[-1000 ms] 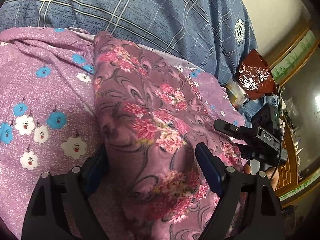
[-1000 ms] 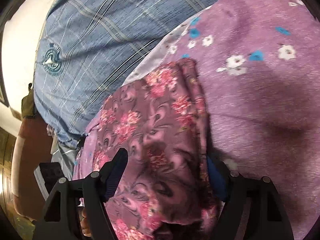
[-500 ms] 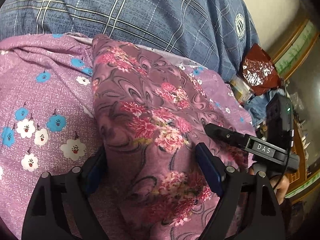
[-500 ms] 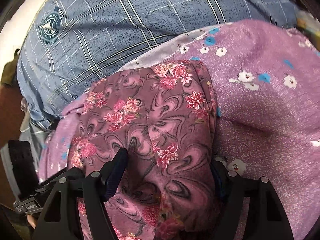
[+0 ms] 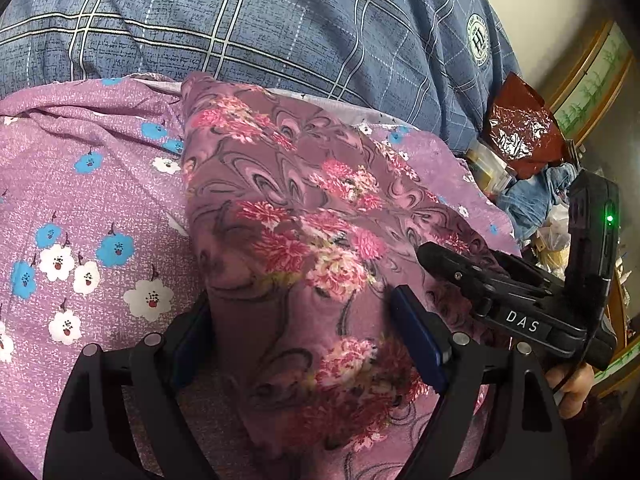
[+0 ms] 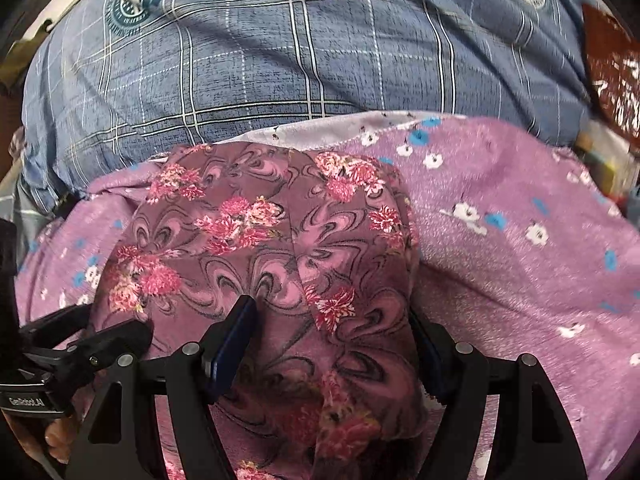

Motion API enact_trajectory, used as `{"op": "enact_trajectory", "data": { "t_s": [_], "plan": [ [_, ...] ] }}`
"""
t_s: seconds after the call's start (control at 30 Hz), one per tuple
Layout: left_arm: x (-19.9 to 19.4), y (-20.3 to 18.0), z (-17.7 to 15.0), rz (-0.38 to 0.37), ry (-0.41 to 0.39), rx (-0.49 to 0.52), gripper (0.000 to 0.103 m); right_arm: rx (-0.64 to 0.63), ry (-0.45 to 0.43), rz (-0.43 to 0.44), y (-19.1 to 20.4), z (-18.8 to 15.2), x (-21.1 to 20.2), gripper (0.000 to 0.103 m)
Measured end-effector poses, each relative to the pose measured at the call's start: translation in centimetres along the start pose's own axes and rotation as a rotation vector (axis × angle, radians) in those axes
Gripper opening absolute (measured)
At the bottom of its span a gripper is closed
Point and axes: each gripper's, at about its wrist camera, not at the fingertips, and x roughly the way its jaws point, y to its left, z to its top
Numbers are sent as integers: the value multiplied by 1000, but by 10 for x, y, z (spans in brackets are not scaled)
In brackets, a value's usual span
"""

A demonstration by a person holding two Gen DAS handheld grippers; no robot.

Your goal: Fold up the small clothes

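Currently: rose-print garment (image 5: 304, 248) lies bunched lengthwise on purple flowered cloth (image 5: 92, 200), near person's plaid shirt (image 5: 280, 28). Left gripper (image 5: 298, 332) jaws wide, straddling garment's fold; grip not confirmable. Right gripper (image 6: 332, 344) likewise wide astride same strip. Probable intent: steady both sides before fold.

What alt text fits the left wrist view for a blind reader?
The left claw, jaws wide, straddles a folded mauve rose-print garment lying on a purple flowered cloth. The right claw reaches in from the right; a blue plaid shirt fills the background.
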Motion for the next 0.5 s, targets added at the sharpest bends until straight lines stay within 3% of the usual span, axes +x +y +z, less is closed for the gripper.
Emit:
{"op": "enact_trajectory", "data": {
  "t_s": [0.5],
  "plan": [
    [-1, 0, -1, 2, -1, 0, 85, -31, -17, -41, 7, -1, -1, 75]
  ]
}}
